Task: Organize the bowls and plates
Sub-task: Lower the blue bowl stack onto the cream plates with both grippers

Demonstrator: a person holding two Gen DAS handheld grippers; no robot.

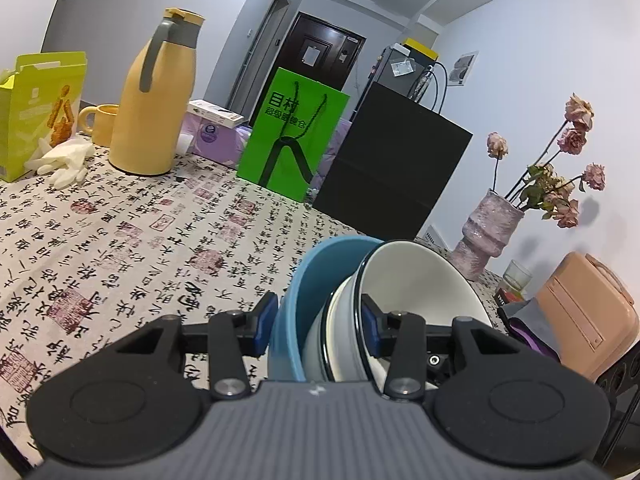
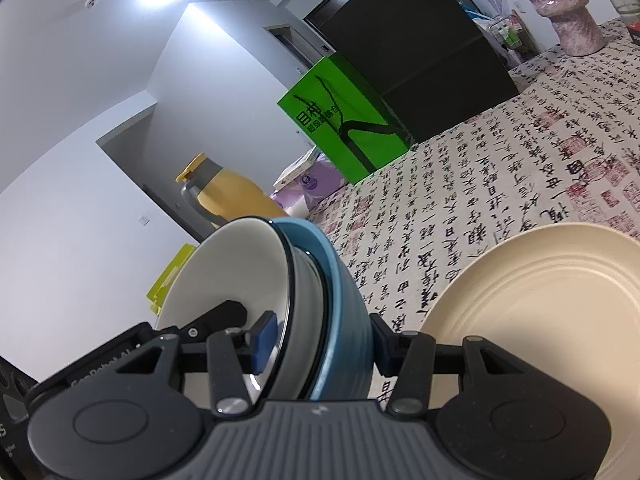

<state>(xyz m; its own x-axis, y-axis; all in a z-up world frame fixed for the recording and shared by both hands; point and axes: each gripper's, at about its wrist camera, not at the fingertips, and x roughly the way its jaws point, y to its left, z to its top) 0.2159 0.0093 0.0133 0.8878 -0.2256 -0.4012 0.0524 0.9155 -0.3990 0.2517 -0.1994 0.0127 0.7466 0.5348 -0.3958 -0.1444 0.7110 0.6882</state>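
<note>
A stack of nested bowls is held up on edge above the calligraphy-print tablecloth (image 1: 132, 240). The blue bowl (image 1: 296, 292) is outermost, and white bowls with dark rims (image 1: 416, 280) sit inside it. My left gripper (image 1: 318, 326) is shut across the stack's rims, one pad outside the blue bowl and one inside the white bowl. In the right wrist view my right gripper (image 2: 323, 344) is shut across the same stack, blue bowl (image 2: 344, 300) to the right and white bowl (image 2: 236, 264) to the left. A cream ribbed plate (image 2: 540, 312) lies on the cloth at the right.
At the back of the table stand a yellow thermos jug (image 1: 154, 100), a yellow mug (image 1: 100, 122), a snack box (image 1: 36, 108), white gloves (image 1: 64, 162), a green paper bag (image 1: 294, 136) and a black box (image 1: 392, 168). A vase of dried flowers (image 1: 486, 236), a glass (image 1: 518, 276) and a pink case (image 1: 588, 312) are at the right.
</note>
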